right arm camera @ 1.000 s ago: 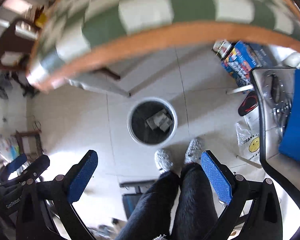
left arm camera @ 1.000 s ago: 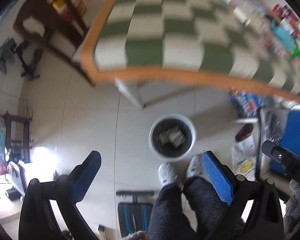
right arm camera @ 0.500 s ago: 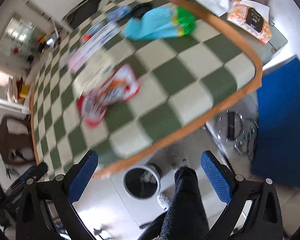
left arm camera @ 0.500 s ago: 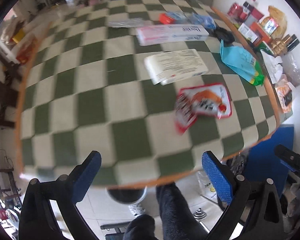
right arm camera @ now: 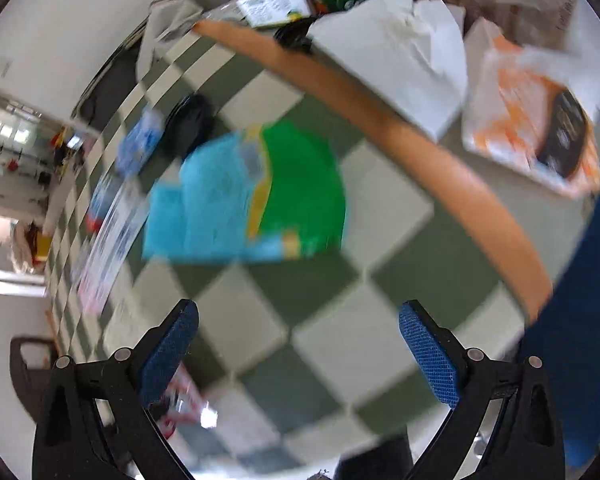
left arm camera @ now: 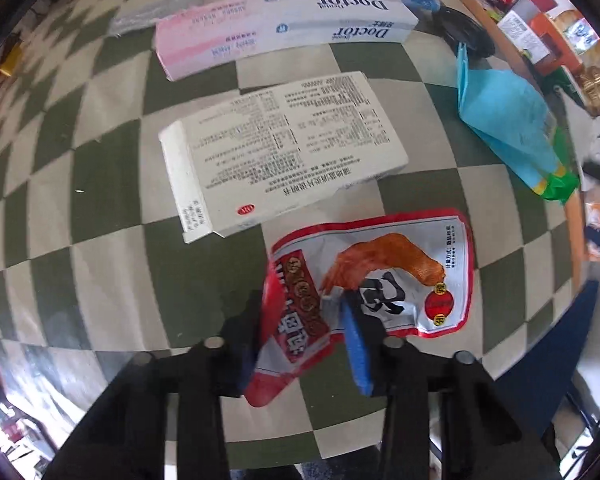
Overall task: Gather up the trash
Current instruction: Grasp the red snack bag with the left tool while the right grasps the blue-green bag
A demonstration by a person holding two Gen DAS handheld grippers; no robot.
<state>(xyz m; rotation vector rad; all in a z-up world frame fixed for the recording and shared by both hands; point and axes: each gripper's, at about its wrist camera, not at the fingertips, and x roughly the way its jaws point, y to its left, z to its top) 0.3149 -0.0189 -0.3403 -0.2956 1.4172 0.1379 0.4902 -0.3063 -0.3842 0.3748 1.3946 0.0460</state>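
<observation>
Pick-up step: left gripper [left arm camera: 304, 336], jaws just closing, appears to pinch the near edge of the red wrapper [left arm camera: 364, 280] lying on the table [left arm camera: 112, 264]; right gripper [right arm camera: 298, 354] open and empty; next, lift clear toward a bin.

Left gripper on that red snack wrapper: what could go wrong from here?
1. The left gripper has just been closing on the red wrapper, but its fingers pinch only the crumpled left end. The thin film may slip out on the lift.
2. The white box lies just beyond the wrapper, possibly touching it, and could get dragged along.
3. The right gripper is open above the table near the blue-green bag, in a blurred view. A grab now might miss.
</observation>
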